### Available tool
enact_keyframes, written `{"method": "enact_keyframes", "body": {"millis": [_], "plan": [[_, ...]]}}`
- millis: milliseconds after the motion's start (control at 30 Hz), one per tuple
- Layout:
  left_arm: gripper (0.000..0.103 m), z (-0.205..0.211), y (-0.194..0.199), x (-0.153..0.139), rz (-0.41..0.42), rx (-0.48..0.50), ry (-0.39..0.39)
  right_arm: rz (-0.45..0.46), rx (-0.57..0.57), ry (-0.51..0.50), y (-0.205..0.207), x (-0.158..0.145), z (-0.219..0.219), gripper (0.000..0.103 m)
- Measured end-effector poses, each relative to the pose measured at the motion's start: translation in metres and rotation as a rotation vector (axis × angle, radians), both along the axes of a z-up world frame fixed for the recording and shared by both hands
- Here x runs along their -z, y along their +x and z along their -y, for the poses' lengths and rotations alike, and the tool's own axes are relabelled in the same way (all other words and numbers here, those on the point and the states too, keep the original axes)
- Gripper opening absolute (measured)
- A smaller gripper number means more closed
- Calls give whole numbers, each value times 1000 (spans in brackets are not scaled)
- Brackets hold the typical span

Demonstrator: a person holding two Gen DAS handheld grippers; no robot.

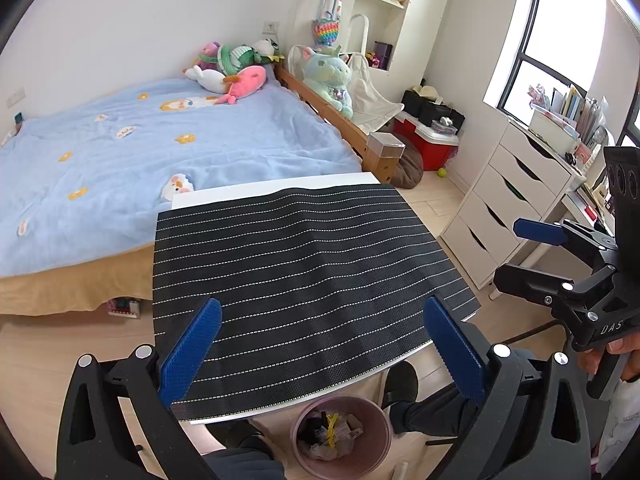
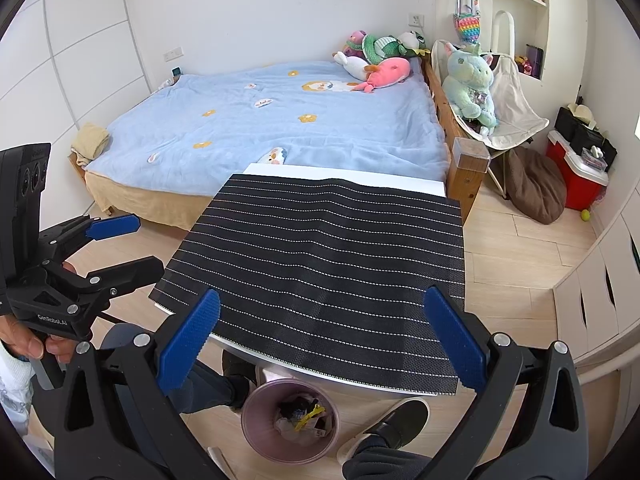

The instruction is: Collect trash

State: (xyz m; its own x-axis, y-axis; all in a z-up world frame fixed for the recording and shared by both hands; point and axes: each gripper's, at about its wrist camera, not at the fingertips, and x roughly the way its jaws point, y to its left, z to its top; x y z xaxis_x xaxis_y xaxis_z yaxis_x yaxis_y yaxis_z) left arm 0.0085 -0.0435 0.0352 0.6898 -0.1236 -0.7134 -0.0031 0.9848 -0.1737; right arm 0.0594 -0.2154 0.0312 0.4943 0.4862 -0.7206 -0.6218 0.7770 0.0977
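Observation:
A pink trash bin (image 1: 340, 436) stands on the floor under the near edge of the small table; it holds crumpled wrappers and a yellow scrap. It also shows in the right wrist view (image 2: 290, 420). The table carries a black mat with white dotted stripes (image 1: 304, 264) (image 2: 332, 264), with nothing on it. My left gripper (image 1: 320, 354) is open and empty above the mat's near edge. My right gripper (image 2: 322, 344) is open and empty, held beside it. Each gripper shows in the other's view, the right (image 1: 532, 256) and the left (image 2: 120, 244).
A bed with a blue blanket (image 1: 160, 152) lies behind the table, plush toys at its head. A white drawer unit (image 1: 508, 200) stands right, a red cooler (image 1: 428, 140) and brown cushion (image 2: 536, 188) beyond. The person's shoes (image 2: 396, 424) are by the bin.

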Motion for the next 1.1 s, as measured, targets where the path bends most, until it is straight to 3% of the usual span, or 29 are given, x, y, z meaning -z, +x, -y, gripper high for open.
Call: {"method": "enact_keyframes", "body": {"millis": [833, 1100], "plan": [[97, 1, 0, 2, -2, 1, -3, -3, 1, -1, 1, 1, 1, 100], [97, 6, -4, 4, 0, 4, 34, 1, 1, 1, -1, 2, 3, 100]]}}
